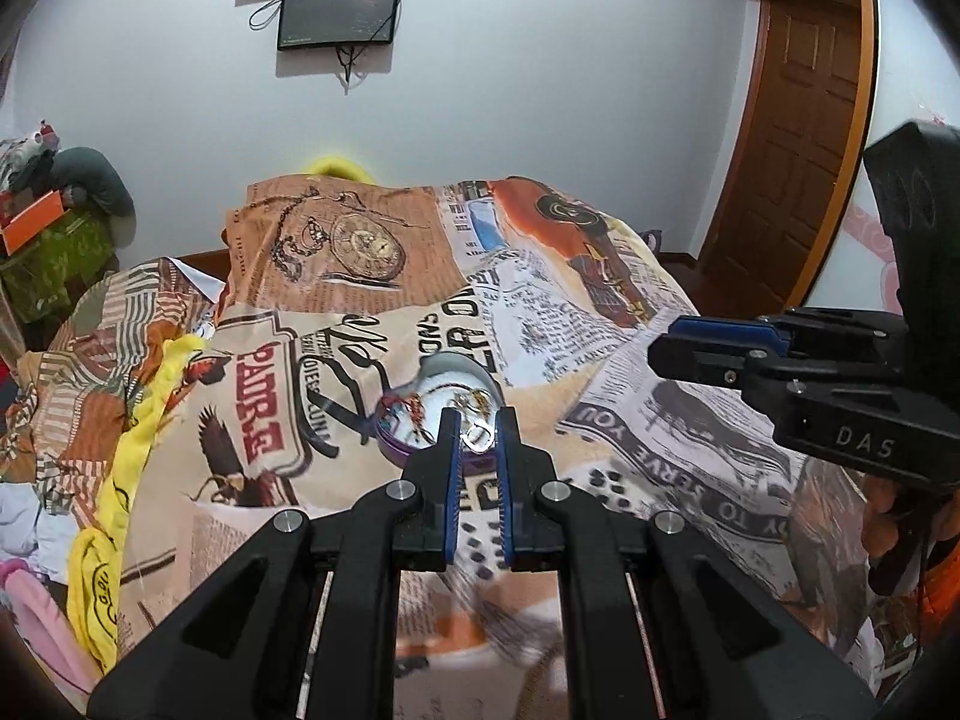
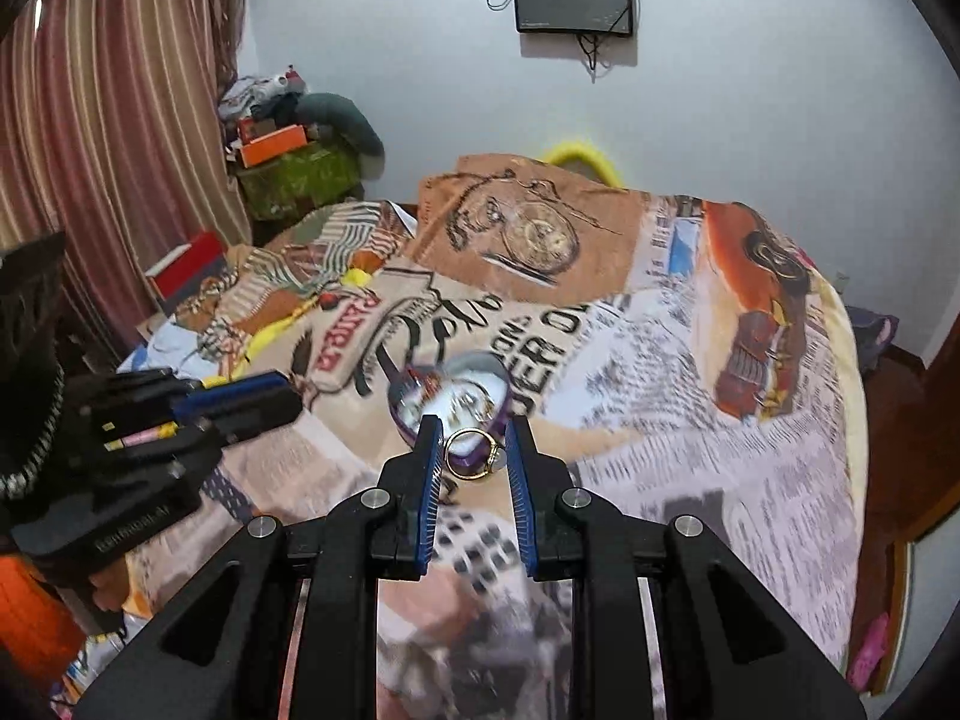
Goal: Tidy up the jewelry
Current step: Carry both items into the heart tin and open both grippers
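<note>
The bedspread (image 1: 372,324) is a beige, orange and white collage of newspaper print, a pocket watch, an eagle and red lettering. On it sits a round tin (image 1: 441,405), purple outside and white inside. In front of the tin, each black claw has blue pads: the left claw (image 1: 478,435) grips a silver ring (image 1: 477,437), the right claw (image 2: 474,450) a gold ring (image 2: 473,455). Left of the tin lies yellow cloth (image 1: 138,414).

Each black plastic hand-held gripper, left (image 1: 478,427) and right (image 2: 474,437), carries blue ribbed pads, silver screws and white lettering; an orange sleeve (image 2: 33,618) shows.
</note>
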